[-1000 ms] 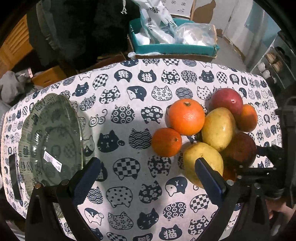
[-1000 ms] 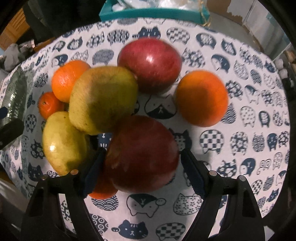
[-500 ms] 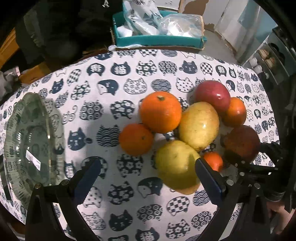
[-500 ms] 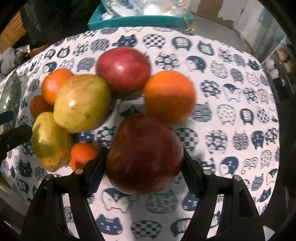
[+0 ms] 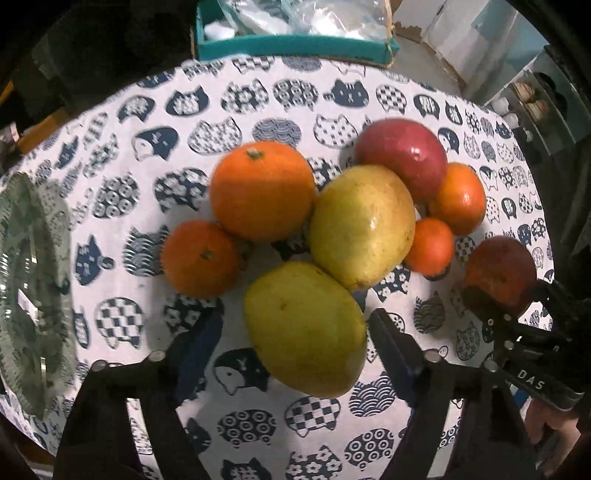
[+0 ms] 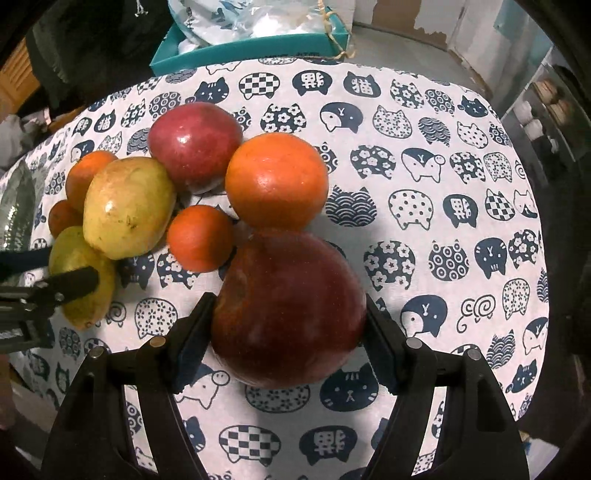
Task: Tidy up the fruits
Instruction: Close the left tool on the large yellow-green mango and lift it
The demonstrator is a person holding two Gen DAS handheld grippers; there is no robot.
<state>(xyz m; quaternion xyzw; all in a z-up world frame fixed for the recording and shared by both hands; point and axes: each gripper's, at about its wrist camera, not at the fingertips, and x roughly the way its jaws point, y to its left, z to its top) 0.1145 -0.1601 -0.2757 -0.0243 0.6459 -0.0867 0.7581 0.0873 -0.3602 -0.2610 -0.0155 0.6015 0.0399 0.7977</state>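
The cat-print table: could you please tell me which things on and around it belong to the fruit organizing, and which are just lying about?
Belonging to the job:
red apple held in the right gripper
yellow-green mango between the closing left gripper
second mango
second apple
oranges
glass plate

Lying about:
teal box
plastic bags

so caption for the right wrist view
Right gripper clamps a dark red apple beside oranges and yellow-green fruit on cat-print tablecloth.

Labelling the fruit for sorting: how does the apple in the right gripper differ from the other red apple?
The held apple is darker and dull; the far apple is brighter red with glossy highlights. The held apple is clamped by the right gripper; the far apple rests on the cloth, touching a yellow fruit. Both are round and red.
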